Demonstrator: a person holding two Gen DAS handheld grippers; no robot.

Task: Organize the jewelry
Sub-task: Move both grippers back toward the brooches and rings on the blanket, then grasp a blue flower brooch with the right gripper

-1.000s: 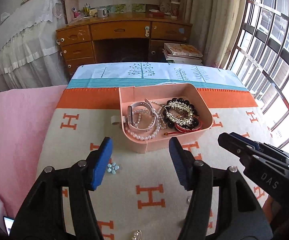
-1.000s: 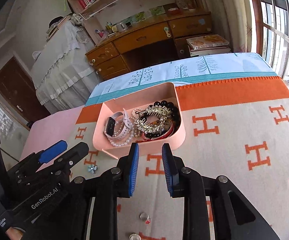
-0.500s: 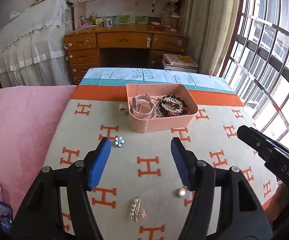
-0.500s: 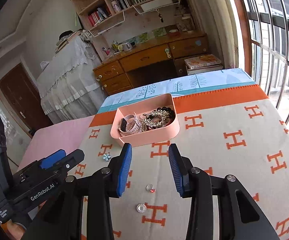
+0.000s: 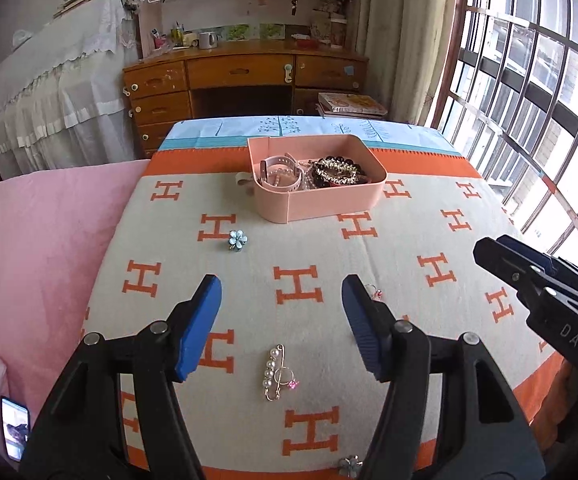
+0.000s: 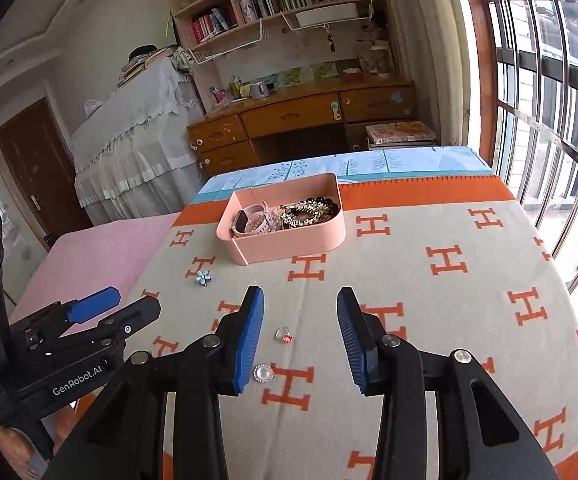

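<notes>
A pink tray (image 5: pixel 317 200) (image 6: pixel 289 246) holds a watch, pearls and bracelets at the far middle of the H-patterned blanket. Loose on the blanket lie a blue flower brooch (image 5: pixel 237 240) (image 6: pixel 203 278), a pearl pin brooch (image 5: pixel 275 372), a red-stone ring (image 6: pixel 284 336) (image 5: pixel 375 292), a round rhinestone piece (image 6: pixel 263 373) and a silver flower piece (image 5: pixel 349 466). My left gripper (image 5: pixel 281 320) (image 6: pixel 135 300) hovers open above the pearl pin. My right gripper (image 6: pixel 301 320) (image 5: pixel 497 254) stands open above the ring. Neither holds anything.
A pink blanket (image 5: pixel 41 240) covers the bed's left side, with a phone (image 5: pixel 15 428) at its near corner. Beyond the bed stand a wooden desk (image 5: pixel 245 76) and a stack of books (image 5: pixel 349 104). Barred windows (image 5: pixel 529 100) line the right.
Both grippers have drawn back from the tray toward the near edge, bringing the loose pieces into view. The right gripper's jaws have widened.
</notes>
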